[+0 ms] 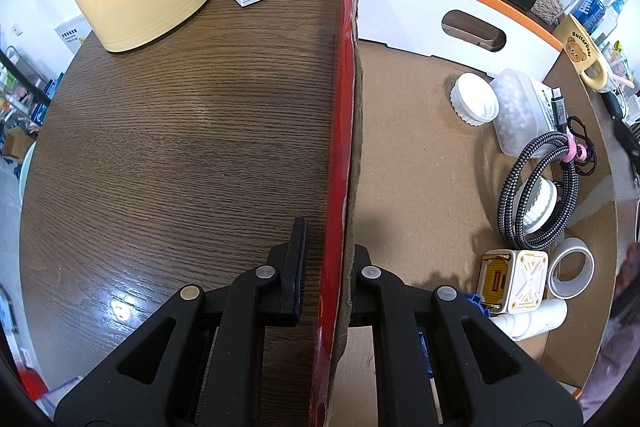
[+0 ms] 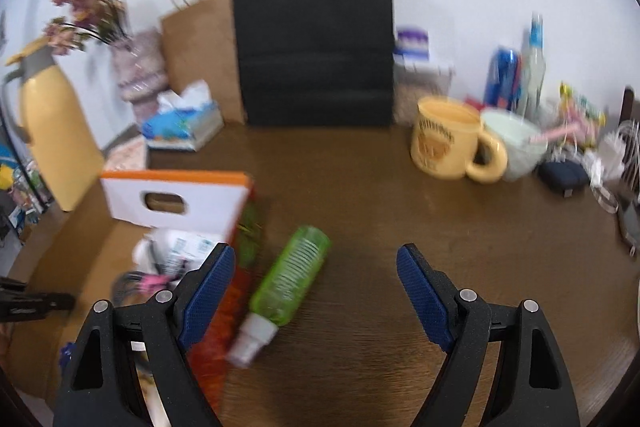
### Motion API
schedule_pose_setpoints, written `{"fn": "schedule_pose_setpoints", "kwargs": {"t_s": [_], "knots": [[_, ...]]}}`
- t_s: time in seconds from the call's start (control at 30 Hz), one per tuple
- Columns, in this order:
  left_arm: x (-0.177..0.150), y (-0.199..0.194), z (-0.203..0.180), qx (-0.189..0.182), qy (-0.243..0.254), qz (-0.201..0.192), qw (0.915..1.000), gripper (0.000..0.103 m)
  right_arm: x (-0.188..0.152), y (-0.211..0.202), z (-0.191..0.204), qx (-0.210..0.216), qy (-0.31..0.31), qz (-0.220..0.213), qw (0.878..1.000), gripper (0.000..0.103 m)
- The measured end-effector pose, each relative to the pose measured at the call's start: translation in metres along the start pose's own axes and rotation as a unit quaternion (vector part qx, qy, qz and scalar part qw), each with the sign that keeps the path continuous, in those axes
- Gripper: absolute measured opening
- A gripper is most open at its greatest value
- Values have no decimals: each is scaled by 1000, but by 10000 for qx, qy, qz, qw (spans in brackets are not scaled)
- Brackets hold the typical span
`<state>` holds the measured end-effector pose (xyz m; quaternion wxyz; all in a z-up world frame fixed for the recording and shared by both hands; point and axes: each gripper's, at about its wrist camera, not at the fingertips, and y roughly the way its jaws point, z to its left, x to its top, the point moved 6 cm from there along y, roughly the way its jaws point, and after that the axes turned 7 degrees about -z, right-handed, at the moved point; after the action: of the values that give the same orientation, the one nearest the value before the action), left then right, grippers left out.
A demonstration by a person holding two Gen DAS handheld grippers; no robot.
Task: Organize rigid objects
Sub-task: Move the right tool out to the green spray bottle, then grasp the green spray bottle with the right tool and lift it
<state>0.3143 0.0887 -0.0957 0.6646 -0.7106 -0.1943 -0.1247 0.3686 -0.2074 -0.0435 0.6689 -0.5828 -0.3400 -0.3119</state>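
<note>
**Box steadied, bottle next in line**

The dark wooden table (image 1: 180, 131) carried everything. On it stood the open cardboard box (image 1: 400, 147), red outside and bare brown within, its far end white with an orange rim and a handle slot. The left gripper (image 1: 326, 279) had its jaws pressed together on the box's left wall, pinching the card edge, apparently to keep the light box from sliding while things went in.

Inside, along the right wall, lay the sorted pieces: a coiled braided cable (image 1: 532, 187), a frosted case (image 1: 516, 111), a white and yellow charger plug (image 1: 514, 279), a tape roll (image 1: 570, 267) and a white screw lid (image 1: 474, 99).

The right gripper (image 2: 316, 291) hung over the table with its jaws spread wide and nothing between them, angled down as if lining up a pick. Just outside the box's right wall lay the green bottle (image 2: 292, 275): translucent, ribbed, on its side with the white cap pointing near. It looked like the next rigid item to go in. The view was blurred, so finer detail was unclear.
</note>
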Motion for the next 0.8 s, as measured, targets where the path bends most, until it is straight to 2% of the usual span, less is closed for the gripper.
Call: {"fn": "schedule_pose_setpoints", "kwargs": {"t_s": [0.17, 0.4, 0.53, 0.6, 0.63, 0.67, 0.8], "knots": [[0, 0, 0, 1, 1, 0, 10000, 7, -15, 35, -19, 187, 458, 506, 9975, 87], [0, 0, 0, 0, -1, 0, 10000, 7, -25, 56, -16, 509, 635, 825, 9933, 87], [0, 0, 0, 0, 0, 0, 10000, 7, -26, 58, -12, 811, 778, 883, 9897, 74], [0, 0, 0, -3, -3, 0, 10000, 7, -28, 60, -12, 955, 954, 940, 9864, 71], [0, 0, 0, -2, -2, -1, 10000, 7, -30, 62, -14, 1042, 1109, 970, 9836, 63], [0, 0, 0, -1, 0, 0, 10000, 7, -30, 64, -16, 1137, 1261, 984, 9806, 61], [0, 0, 0, 0, 0, 0, 10000, 7, -31, 63, -24, 1113, 1510, 943, 9777, 60]]}}
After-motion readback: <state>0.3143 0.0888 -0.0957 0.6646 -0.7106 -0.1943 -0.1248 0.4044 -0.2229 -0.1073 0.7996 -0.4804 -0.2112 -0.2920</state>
